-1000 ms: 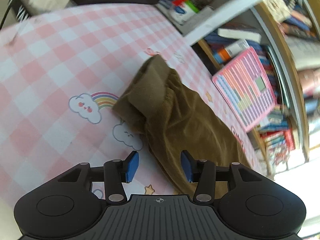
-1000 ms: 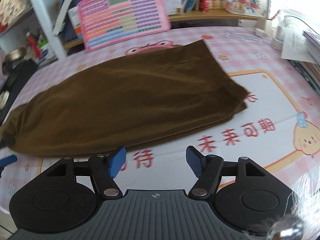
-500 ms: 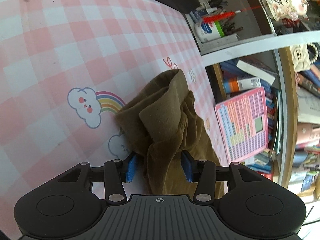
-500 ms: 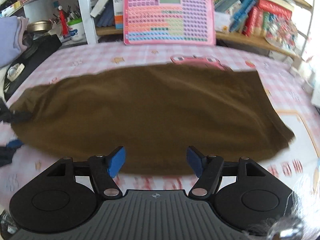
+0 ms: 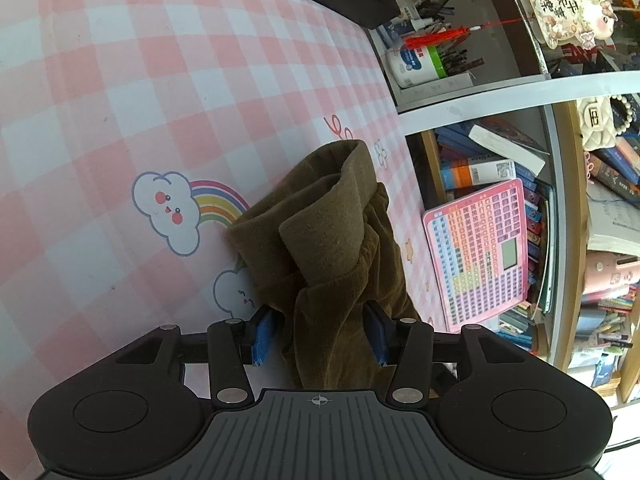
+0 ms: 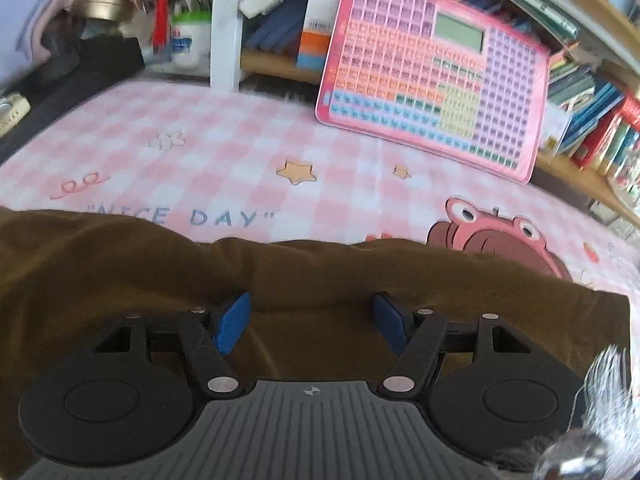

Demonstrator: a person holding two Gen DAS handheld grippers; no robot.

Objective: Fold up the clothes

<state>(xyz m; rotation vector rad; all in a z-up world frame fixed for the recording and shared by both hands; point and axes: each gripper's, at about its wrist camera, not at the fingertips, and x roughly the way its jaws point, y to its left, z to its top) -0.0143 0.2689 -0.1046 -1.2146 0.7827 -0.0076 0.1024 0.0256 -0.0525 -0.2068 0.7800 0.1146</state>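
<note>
A brown garment [image 5: 328, 248] lies on the pink checked tablecloth [image 5: 120, 100]. In the left wrist view its bunched, cuffed end rises between the blue pads of my left gripper [image 5: 320, 334], whose jaws stand wide apart around the cloth without pinching it. In the right wrist view the same garment [image 6: 320, 276] spreads flat across the lower frame. My right gripper [image 6: 312, 324] is open and hovers over the garment's far edge, blue pads well apart.
A pink keyboard toy [image 6: 432, 92] leans against a bookshelf [image 6: 592, 92] at the table's far edge. A white shelf post [image 6: 226, 24], a pen pot [image 6: 188, 36] and black items [image 6: 68, 76] stand at the back left.
My left gripper has moved onto the garment's bunched end, which now sits between the pads. My right gripper has moved forward and low over the garment, near its far edge.
</note>
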